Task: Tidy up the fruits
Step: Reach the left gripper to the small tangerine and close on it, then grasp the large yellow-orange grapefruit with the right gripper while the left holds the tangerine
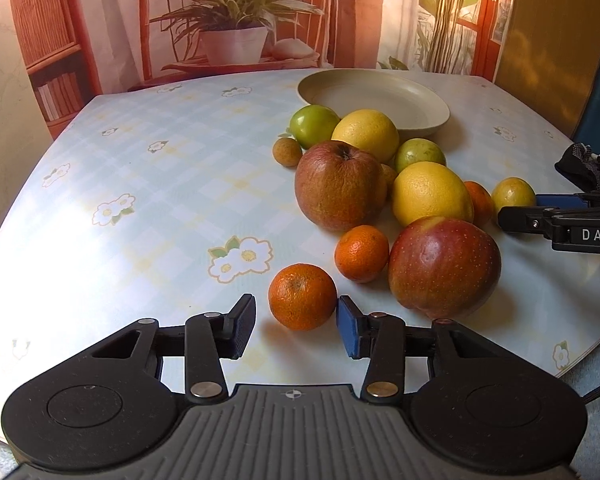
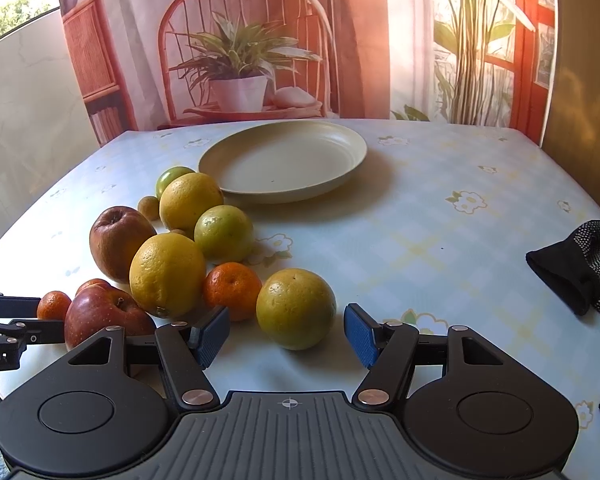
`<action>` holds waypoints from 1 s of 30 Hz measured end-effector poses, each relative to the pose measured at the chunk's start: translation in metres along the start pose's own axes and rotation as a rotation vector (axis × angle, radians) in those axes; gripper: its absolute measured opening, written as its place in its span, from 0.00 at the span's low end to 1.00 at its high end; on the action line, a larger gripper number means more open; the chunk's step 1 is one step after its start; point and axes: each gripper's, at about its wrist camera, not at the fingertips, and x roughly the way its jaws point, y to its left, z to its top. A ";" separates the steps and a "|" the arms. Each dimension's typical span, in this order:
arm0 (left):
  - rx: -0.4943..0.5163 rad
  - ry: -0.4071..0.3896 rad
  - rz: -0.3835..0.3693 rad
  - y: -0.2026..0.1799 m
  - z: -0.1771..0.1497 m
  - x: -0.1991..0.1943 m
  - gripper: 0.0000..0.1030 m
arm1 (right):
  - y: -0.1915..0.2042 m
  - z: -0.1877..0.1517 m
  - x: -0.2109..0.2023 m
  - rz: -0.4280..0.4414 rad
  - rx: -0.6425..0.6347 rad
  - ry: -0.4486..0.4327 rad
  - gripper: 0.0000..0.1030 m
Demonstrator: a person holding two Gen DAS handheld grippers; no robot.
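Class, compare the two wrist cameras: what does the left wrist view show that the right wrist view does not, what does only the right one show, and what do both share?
Only the left wrist view shows the left gripper head-on, open around the nearest mandarin.

Only the right wrist view shows the right gripper head-on, open around a yellow-green citrus, and a window strip with trees.

Both show the empty plate, the fruit pile including the wrinkled apple, the flowered tablecloth, a black dotted glove and the printed plant backdrop.

"DAS" on right tongs (image 1: pixel 518 216); "bot.AI" on left tongs (image 2: pixel 4 332), both partly cut off
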 end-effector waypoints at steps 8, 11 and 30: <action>-0.049 -0.023 0.000 0.015 0.003 0.003 0.46 | -0.001 0.000 0.000 0.000 0.001 0.000 0.59; -0.063 -0.062 -0.018 0.018 0.005 0.000 0.46 | -0.001 0.000 0.000 0.001 0.002 0.000 0.59; -0.013 -0.097 0.001 0.011 -0.006 0.010 0.38 | -0.005 0.005 0.004 0.010 0.014 -0.032 0.52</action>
